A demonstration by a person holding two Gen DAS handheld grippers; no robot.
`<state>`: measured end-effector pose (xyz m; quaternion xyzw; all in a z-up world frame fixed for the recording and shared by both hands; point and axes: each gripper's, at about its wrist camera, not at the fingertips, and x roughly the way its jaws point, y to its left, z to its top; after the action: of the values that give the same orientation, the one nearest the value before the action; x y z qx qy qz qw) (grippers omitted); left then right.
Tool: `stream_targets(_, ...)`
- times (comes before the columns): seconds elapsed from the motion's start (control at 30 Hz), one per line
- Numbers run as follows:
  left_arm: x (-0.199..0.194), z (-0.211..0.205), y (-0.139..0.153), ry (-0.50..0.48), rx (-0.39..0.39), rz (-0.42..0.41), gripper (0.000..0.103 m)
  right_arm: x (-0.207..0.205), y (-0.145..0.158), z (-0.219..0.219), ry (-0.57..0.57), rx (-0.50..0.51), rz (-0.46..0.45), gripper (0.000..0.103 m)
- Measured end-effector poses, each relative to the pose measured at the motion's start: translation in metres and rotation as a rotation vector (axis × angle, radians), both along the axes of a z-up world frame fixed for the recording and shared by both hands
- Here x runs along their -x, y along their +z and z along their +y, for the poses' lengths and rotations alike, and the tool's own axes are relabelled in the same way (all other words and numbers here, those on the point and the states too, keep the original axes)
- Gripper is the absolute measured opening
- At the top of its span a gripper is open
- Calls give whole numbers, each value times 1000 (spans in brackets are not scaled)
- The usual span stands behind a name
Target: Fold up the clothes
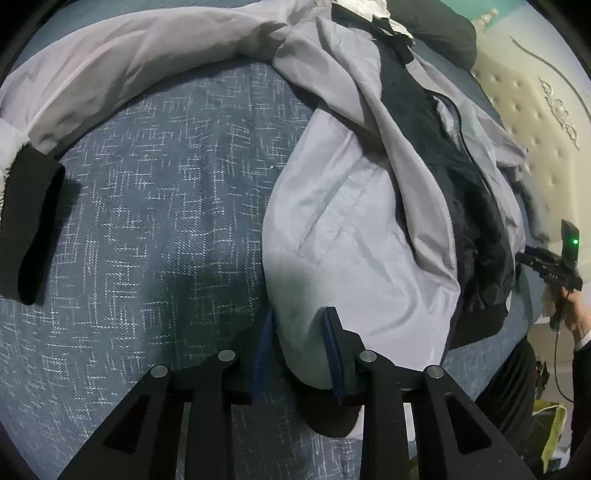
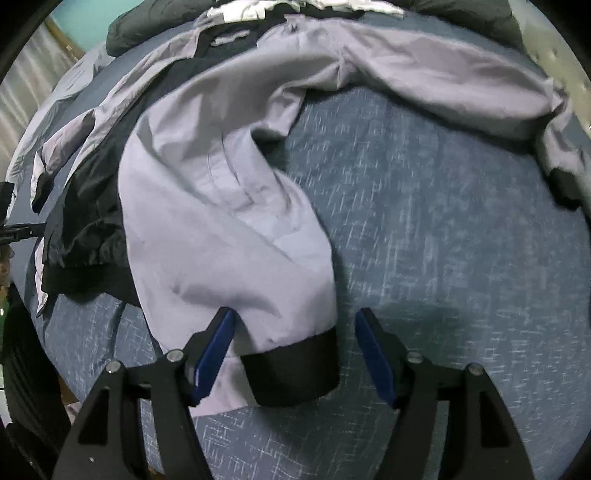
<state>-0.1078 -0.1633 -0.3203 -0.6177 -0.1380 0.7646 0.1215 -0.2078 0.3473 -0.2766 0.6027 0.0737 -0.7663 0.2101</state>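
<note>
- Left wrist view: the lilac jacket (image 1: 354, 206) lies opened out on a bed with a blue patterned cover (image 1: 166, 206), its body at the right of the frame.
- The left gripper (image 1: 299, 350) has its blue-padded fingers (image 1: 334, 350) partly closed on either side of the jacket's lower hem corner; the cloth fills the gap between the pads, so it is pinching the hem.
- One sleeve (image 1: 129, 62) stretches across the top left and ends in a black cuff (image 1: 29, 218) lying flat on the cover at the far left.
- The jacket's black lining (image 1: 476, 221) shows along the open front.
- A dark garment (image 1: 439, 29) and some white cloth (image 1: 365, 9) lie beyond the collar.
- A cream tufted headboard (image 1: 532, 122) stands at the right. The other gripper, with a green light, shows at the right edge, held by a hand (image 1: 576, 314).

- Right wrist view: the right gripper (image 2: 295, 350) holds its fingers (image 2: 214, 354) spread wide, one on each side of the jacket's black hem band (image 2: 295, 369) without closing on it.
- The jacket panel (image 2: 221, 229) runs up from the band; the other sleeve (image 2: 443, 81) curves across the top right to a dark cuff (image 2: 565, 184).
- A pale curtain (image 2: 26, 74) hangs at the far left.
</note>
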Motion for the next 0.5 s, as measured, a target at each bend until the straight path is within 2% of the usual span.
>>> stream_targets(0.07,0,2,-3,-6,-3,-8,30,-2,-6,-2,13,8,-21,67)
stream_targets(0.1,0,3,-3,-11,1,-8,29,-3,-6,-3,15,12,-18,60)
stream_targets(0.17,-2,8,-1,-27,3,2,28,-5,-4,-5,14,19,-3,51)
stream_targets(0.2,-2,10,0,-37,6,7,24,-6,-2,-5,13,25,2,46)
stream_targets(0.23,-3,11,2,-41,5,8,21,-6,1,-5,12,32,5,36)
stream_targets(0.3,-4,14,5,-56,20,15,8,-8,7,-6,13,50,12,18)
stream_targets(0.4,-7,16,15,-67,26,34,2,-14,21,-8,18,74,21,10)
stream_targets(0.5,-12,16,32,-76,28,61,2,-21,37,-11,29,100,17,9)
